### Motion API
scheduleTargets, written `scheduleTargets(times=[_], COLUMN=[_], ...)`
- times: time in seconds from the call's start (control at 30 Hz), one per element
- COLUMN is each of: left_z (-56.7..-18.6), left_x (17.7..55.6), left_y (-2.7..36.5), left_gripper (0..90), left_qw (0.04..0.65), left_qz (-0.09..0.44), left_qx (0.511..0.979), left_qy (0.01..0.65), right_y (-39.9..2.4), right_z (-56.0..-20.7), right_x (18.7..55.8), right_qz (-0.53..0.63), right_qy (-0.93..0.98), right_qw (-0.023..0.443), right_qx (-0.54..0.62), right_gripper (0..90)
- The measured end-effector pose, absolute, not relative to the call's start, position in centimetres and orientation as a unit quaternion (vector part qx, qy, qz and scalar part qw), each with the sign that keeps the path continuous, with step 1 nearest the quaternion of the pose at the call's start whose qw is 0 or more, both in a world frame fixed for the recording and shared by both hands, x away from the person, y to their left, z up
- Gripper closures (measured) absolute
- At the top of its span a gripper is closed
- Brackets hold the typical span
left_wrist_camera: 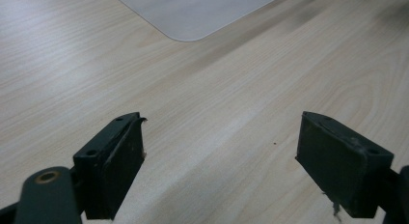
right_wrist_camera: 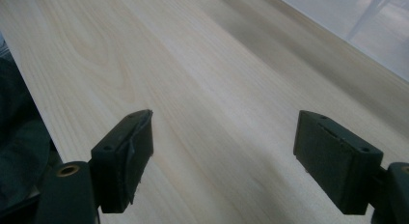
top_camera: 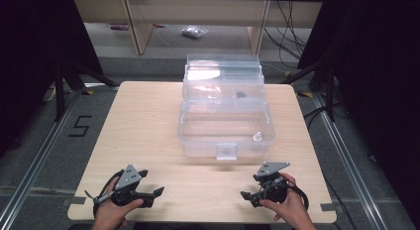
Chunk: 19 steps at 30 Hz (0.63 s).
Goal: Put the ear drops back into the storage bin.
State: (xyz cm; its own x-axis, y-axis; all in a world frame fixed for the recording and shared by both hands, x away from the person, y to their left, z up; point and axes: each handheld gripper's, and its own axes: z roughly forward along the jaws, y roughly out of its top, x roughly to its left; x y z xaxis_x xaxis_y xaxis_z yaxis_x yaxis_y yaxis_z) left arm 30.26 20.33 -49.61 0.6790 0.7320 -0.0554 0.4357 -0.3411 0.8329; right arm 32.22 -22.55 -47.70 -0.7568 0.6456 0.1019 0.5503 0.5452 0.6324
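Pale woodgrain table (top_camera: 148, 121) w/ clear rectangular plastic box (top_camera: 225, 128).

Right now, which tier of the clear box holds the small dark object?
The upper tier, the raised tray behind the lower tub, holds the small dark object. The lower tub holds a small white piece instead.

Lab: floor rails (top_camera: 29, 175), tripods (top_camera: 67, 79), cables (top_camera: 289, 39)

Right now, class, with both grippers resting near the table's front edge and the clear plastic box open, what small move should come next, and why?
Probably ease the right gripper forward toward the clear plastic tiered box. Both the right and the left gripper hold nothing, jaws open, over the bare wooden table, and a small white piece sits in the box's right front corner.
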Motion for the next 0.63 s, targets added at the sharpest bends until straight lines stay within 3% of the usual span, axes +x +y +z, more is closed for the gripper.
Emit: scheduleTargets(times=[0.63], left_z=[-49.60], left_x=[30.26], left_y=[20.33], left_gripper=[16.2], left_qw=[0.443], left_qz=[0.166], left_qx=[0.802], left_qy=[0.364], right_y=[-23.01], right_z=[-48.24], right_x=[31.87], right_qz=[0.324], right_qy=[0.878], right_qw=[0.070], right_qx=[0.345], right_gripper=[21.7])
